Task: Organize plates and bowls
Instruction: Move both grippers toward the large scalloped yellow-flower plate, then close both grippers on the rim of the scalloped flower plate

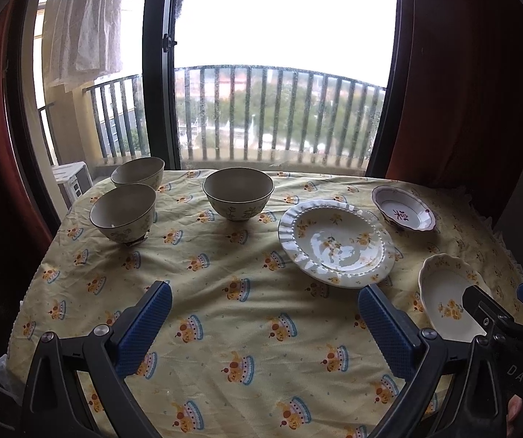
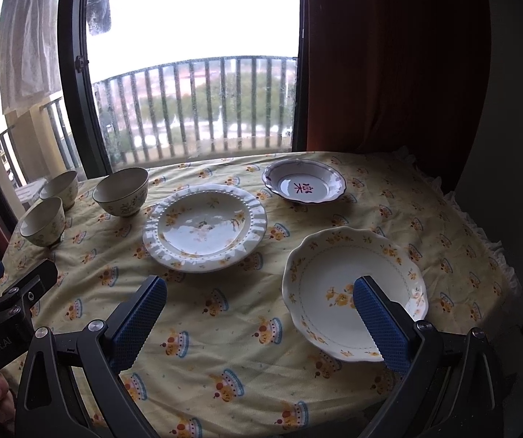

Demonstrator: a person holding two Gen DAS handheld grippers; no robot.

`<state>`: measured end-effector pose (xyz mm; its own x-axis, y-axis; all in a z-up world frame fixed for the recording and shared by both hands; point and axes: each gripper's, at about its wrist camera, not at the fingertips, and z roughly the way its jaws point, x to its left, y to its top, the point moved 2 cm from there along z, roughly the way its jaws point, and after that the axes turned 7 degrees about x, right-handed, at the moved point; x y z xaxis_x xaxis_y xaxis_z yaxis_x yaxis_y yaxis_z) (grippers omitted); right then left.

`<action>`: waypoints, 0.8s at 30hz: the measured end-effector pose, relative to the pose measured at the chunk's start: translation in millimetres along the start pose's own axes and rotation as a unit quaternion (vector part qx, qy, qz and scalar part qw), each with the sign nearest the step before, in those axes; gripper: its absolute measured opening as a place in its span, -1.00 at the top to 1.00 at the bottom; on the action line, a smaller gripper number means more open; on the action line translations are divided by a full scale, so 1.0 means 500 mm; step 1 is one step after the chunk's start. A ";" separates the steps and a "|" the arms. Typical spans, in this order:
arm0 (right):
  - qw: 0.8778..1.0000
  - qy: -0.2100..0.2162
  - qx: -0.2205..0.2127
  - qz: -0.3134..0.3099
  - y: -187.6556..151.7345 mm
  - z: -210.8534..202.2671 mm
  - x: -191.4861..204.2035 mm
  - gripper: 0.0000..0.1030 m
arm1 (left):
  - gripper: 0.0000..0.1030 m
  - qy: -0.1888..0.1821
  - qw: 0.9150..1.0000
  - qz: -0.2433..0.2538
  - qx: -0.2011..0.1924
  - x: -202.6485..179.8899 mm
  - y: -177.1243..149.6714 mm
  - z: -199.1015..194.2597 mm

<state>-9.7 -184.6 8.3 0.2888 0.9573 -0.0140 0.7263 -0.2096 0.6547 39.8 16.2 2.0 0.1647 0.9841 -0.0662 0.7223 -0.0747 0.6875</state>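
Both grippers hover above the near part of the table [image 2: 225, 383], and neither holds anything: the left gripper [image 1: 265, 325] has its jaws spread wide over bare cloth, and the right gripper [image 2: 261, 319] is equally released, its right finger poised over the scalloped plate [image 2: 352, 288]. Taking the ribbed plate [image 2: 205, 228] at the table centre as the landmark, the scalloped plate lies nearer than it and to its right, close to the near-right table edge. The purple-rimmed dish [image 2: 303, 185] sits beyond it to the right. One bowl [image 2: 121, 191] stands just left of it and slightly farther, and two more bowls [image 2: 42, 221] [image 2: 59, 184] stand well to its left, close together near the left table edge. Judging by this layout, the task has not started: no plate is stacked and no bowl is nested, so all six pieces remain to be grouped. Open cloth lies in front of the ribbed plate and gives room for stacking. The two outer bowls and the scalloped plate leave little margin at the edges.
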 end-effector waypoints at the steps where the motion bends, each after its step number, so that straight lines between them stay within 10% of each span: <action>1: 1.000 0.001 0.001 0.005 0.000 0.003 -0.005 -0.99 | -0.99 0.005 1.000 -0.001 -0.005 -0.001 0.002 -0.002; 24: 0.998 0.041 0.023 -0.043 0.087 0.152 -0.209 -0.99 | -0.81 0.023 0.999 -0.024 0.031 -0.254 0.015 0.116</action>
<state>38.8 -308.9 -19.3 0.1742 0.9847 -0.0061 0.7750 -0.1333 0.6178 63.3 -118.6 -26.6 0.0989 0.9931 -0.0633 0.7692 -0.0360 0.6380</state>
